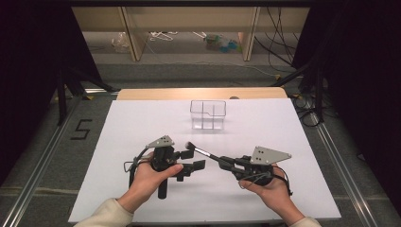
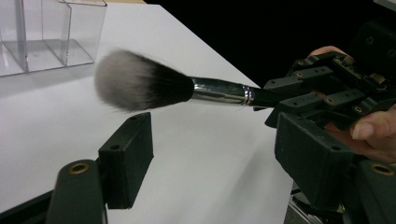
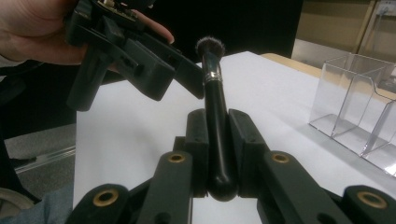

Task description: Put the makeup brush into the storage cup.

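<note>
Counter (image 1: 142, 198) covered by a white rectangular sheet carries a clear plastic organiser box (image 1: 208, 114) with compartments, standing at its far middle, well apart from both hands. Nearer the person, the left gripper (image 1: 195, 166) hangs with its black jaws spread apart, holding nothing. The right gripper (image 1: 226, 164) is clamped on the black handle of a long makeup brush (image 1: 203, 152) with a silver ferrule; its grey-tipped bristles point toward the left gripper, just above that gripper's jaws.
</note>
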